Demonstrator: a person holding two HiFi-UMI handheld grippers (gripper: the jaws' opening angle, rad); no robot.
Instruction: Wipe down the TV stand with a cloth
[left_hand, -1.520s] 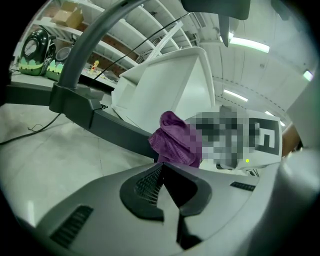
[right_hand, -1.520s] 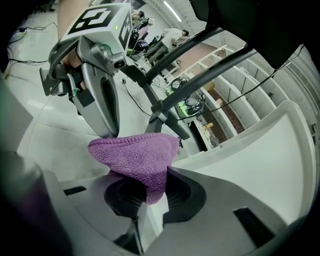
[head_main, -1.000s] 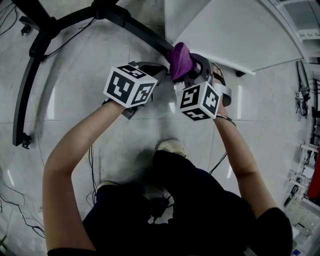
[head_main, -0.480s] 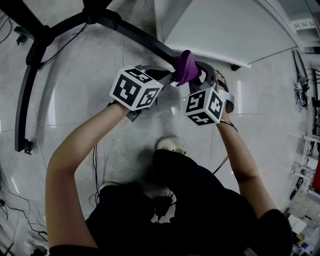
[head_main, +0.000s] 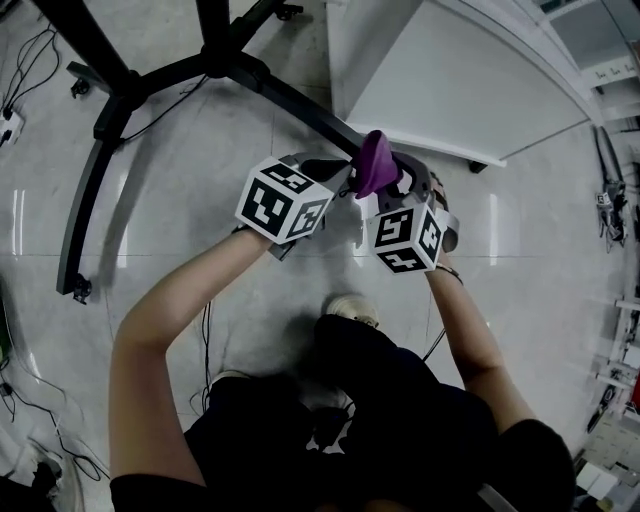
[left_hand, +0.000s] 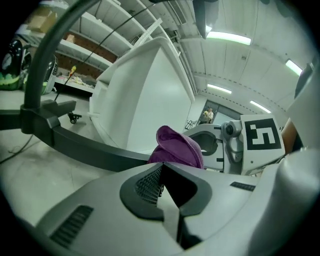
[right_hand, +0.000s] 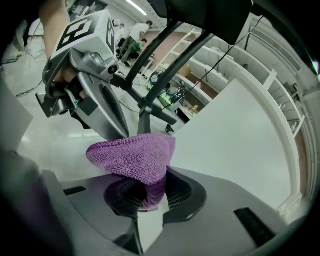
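Right gripper: here we have the right gripper (right_hand: 149, 186) clamped on the purple cloth (right_hand: 131, 156). A fold is pinched between the pads, and the rest bunches out above the tips.

Left gripper: the left gripper (left_hand: 164, 169) has its jaws brought together with nothing between them. Its tips sit just beside the cloth, on the cloth's left in the head view.

Cloth: we find it at the near right end of one black leg of the TV stand (head_main: 288, 98), right where that leg runs up to the white panel (head_main: 455, 75).

Contact: from the left gripper view the cloth looks to be resting on top of the leg, though we cannot be sure it presses on it.

TV stand: it has a dark base, with legs fanning out from a hub at the far side. One long curved leg sweeps down the left of the scene.

White panel: big and pale, it sits at the far right and stands just behind the cloth.

Hands: both arms reach forward, and the two marker cubes sit close together over the floor (head_main: 170, 210).

Floor: we see glossy grey tiles, with cables (head_main: 205, 335) trailing on the near side and a shoe (head_main: 352, 308) below the grippers.

Background: shelves (left_hand: 75, 47) line the far wall in the left gripper view.
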